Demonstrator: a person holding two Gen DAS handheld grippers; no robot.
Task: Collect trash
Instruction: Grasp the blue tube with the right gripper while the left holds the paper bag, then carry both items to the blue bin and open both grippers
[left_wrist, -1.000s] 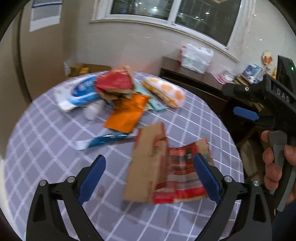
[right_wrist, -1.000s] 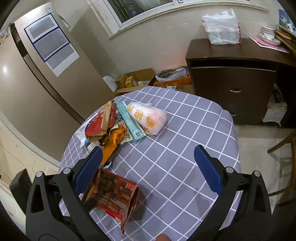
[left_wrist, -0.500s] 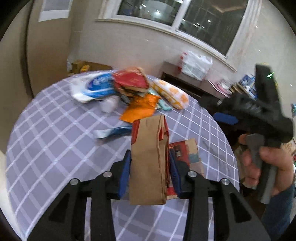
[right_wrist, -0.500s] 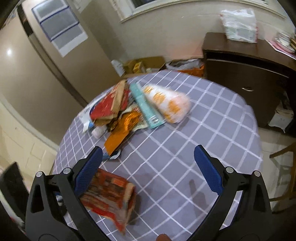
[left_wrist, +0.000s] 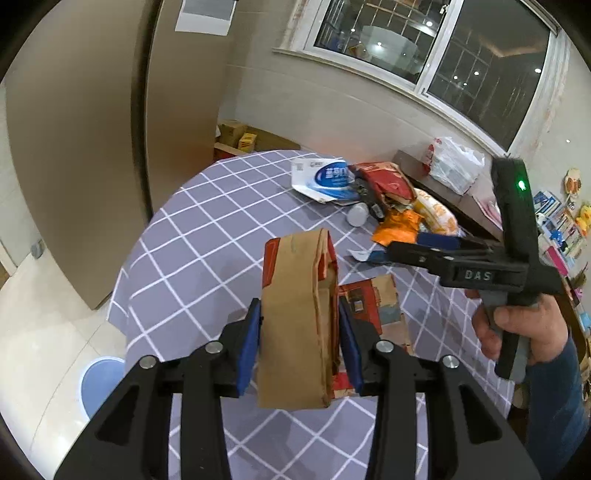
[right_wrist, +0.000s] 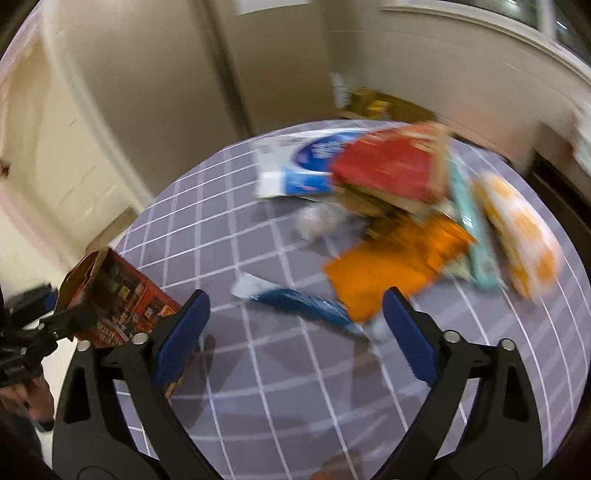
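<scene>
Here the left gripper (left_wrist: 300, 341) clamps a flattened brown-and-red carton (left_wrist: 301, 317), its jaws easing slightly apart though both blue pads press its sides. The carton stands on end above the table (left_wrist: 192, 240), long axis pointing away from the camera. The right gripper (right_wrist: 291, 332) hangs wide, closing, empty, over a blue wrapper (right_wrist: 299, 302).

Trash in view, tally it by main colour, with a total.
Red-brown: 2, near carton, far carton
Blue: 2, blue-white pouch, blue wrapper
Orange: 2, orange wrapper, white-orange bag
Teal: 1, box
White: 1, small bottle
Total: 8
</scene>
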